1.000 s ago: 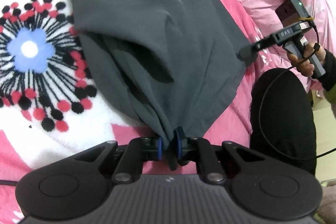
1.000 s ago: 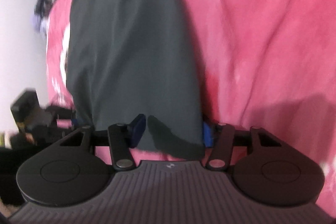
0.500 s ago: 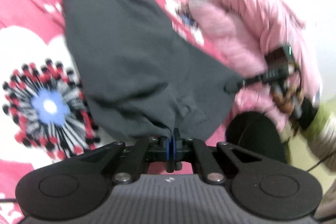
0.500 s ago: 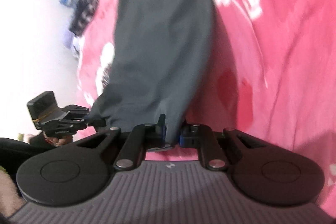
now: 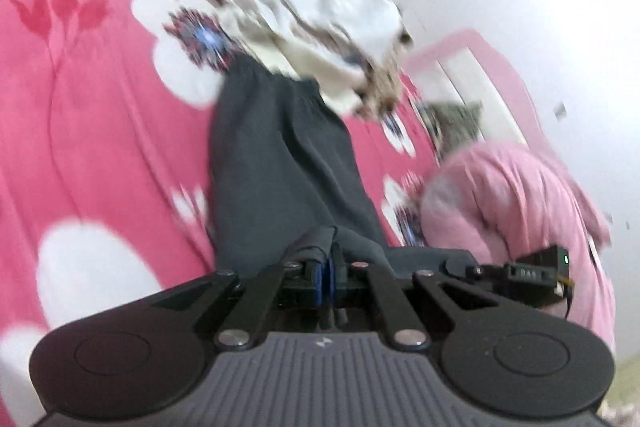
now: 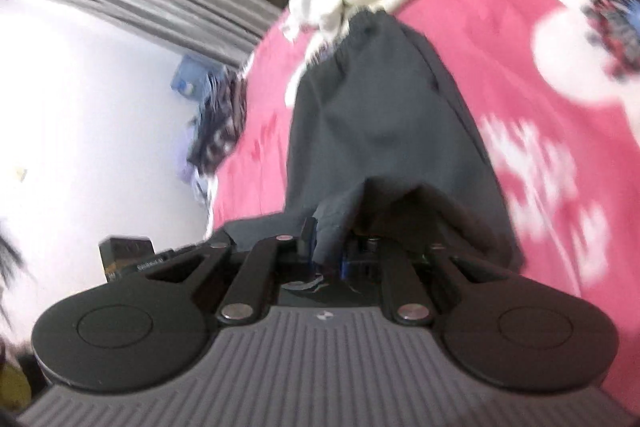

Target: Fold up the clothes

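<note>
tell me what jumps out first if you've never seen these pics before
The dark grey garment runs up the middle of both views, stretched over a loud pink bedspread with big white flowers. Both the left gripper and the right gripper have their jaws clamped on its near edge. At its far end lies a crumpled pile of pale clothes, and a pink puffy jacket bulges at the right of the left view.

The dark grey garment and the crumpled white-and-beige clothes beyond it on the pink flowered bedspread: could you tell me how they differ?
The dark grey garment is one plain colour and stretched out long; the crumpled white-and-beige clothes are pale, mixed and bunched in a heap. The grey garment's near end is pinched by the left gripper and the right gripper; no gripper touches the pale heap. Both lie on the pink flowered bedspread, meeting at the grey garment's far end.
</note>
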A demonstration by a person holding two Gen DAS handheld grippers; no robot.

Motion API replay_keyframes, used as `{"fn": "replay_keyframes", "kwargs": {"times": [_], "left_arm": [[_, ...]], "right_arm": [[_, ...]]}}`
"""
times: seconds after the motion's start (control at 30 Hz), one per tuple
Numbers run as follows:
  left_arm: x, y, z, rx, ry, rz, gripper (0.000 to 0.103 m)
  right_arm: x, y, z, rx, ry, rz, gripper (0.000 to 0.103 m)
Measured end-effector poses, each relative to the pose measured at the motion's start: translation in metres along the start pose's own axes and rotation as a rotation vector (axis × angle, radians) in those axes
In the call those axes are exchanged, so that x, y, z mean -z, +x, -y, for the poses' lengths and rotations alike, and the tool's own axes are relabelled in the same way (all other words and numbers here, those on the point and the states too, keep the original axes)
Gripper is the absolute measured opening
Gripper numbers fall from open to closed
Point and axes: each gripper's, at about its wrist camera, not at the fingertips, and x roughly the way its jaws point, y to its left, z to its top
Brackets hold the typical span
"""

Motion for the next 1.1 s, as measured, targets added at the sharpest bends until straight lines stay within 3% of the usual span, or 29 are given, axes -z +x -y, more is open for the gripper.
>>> {"fn": "replay_keyframes", "kwargs": {"times": [0.27, 0.5, 0.83, 0.97, 1.03, 1.1], "left_arm": [[-0.052, 0.036, -0.025, -0.002, -0.061, 0.116, 0.004], [-0.091, 0.062, -0.045, 0.043, -0.115, 0.201, 0.004], [-0.114, 0.096, -0.088, 0.047, -0.19, 0.205, 0.005], [-0.121, 0.107, -0.115, 0.093, -0.319, 0.173, 0.015], [-0.123, 0.109, -0.126, 0.129, -0.378, 0.179, 0.029], [-0.125, 0.108, -0.135, 0.152, -0.423, 0.199, 0.044]], "right_arm": [[-0.07, 0.047, 0.013, -0.012, -0.002, 0.061, 0.008], [-0.118, 0.072, 0.022, -0.024, -0.003, 0.083, 0.008], [-0.161, 0.117, 0.044, -0.036, 0.023, 0.073, 0.009], [-0.169, 0.133, 0.084, -0.127, 0.226, 0.102, 0.021], [-0.169, 0.136, 0.107, -0.204, 0.335, 0.141, 0.048], [-0.166, 0.135, 0.125, -0.261, 0.429, 0.202, 0.057]]}}
